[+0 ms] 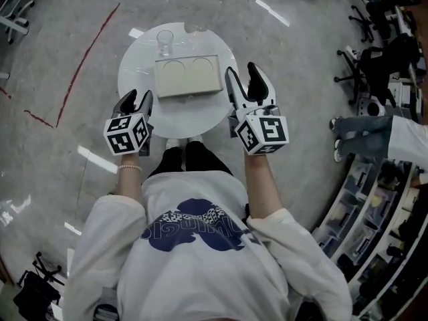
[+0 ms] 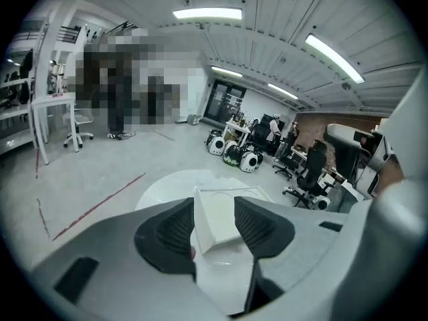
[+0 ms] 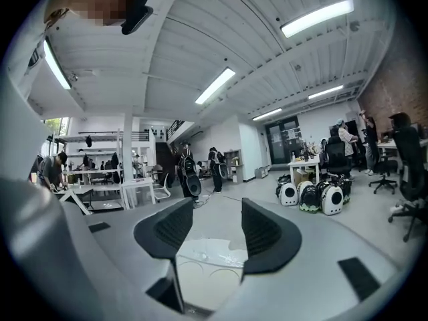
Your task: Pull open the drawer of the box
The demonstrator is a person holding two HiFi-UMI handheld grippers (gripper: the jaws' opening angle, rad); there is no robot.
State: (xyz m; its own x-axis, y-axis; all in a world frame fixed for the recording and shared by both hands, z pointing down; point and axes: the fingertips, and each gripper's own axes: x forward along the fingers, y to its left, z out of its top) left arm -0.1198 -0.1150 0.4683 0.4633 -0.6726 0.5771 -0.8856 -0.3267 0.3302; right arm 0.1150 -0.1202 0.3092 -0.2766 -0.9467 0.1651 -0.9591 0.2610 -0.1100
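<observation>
Box (image 1: 188, 76) lies crosswise, drawer (image 1: 190, 95) toward person (image 1: 194, 246); left hand-held gripper (image 1: 139, 96), right hand-held gripper (image 1: 241, 69) released.

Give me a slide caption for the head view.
Both open, the left gripper and right gripper flank the box on a round table.

Bright, even ceiling strip lights (image 2: 207, 13); glare on floor (image 1: 273, 12); strong fisheye edges; soft shadows.

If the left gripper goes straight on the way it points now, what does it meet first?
Most likely the box: its near corner lies straight ahead between the open jaws of the left gripper. Nothing shows in between, though depth is unclear.
</observation>
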